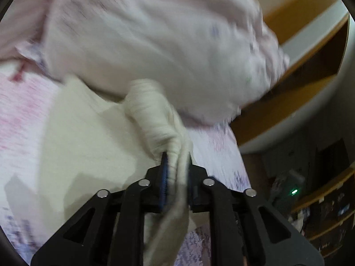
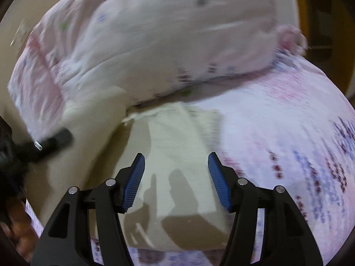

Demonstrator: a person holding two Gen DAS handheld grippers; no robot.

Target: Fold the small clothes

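Patterned bedsheet (image 2: pixel 288 133); no legible writing.

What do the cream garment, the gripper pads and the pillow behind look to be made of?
Cream garment: soft knit, probably cotton; matte, with a ribbed cuff and limp folds. Gripper pads: blue, ridged, likely rubber or soft plastic. Pillow: thin woven cloth over soft filling, pale pink with small printed marks; blur hides the weave.

cream garment (image 1: pixel 155 119): matt ribbed knit cloth, soft. bedsheet (image 2: pixel 288 133): thin printed woven cloth, matt. pillow (image 2: pixel 155 35): smooth dotted cotton. left gripper (image 1: pixel 176 166) and right gripper (image 2: pixel 176 177): matt black plastic, ridged blue rubber pads, shiny metal pins. shelf (image 1: pixel 310 51): smooth wood.
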